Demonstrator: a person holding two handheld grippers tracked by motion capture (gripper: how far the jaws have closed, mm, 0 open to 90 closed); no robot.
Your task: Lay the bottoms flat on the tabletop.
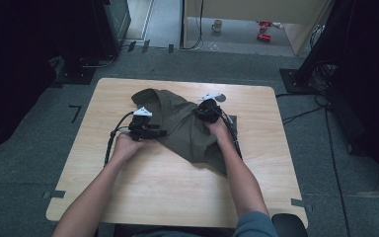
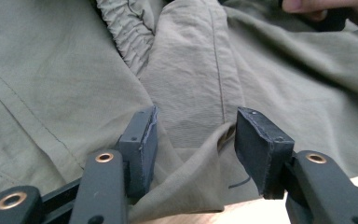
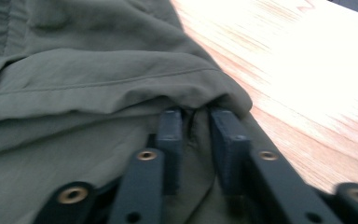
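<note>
An olive green garment lies crumpled across the far middle of the wooden table. My left gripper sits at the garment's left edge. In the left gripper view its jaws stand open, with a loose fold of the cloth and an elastic waistband lying between and beyond them. My right gripper rests on the garment's far right side. In the right gripper view it is shut on a hem fold of the cloth near the table surface.
A dark flat item peeks out from under the garment on the right. The near half of the table is bare wood. On the floor beyond stand a mug and red objects. Cables trail off to the right.
</note>
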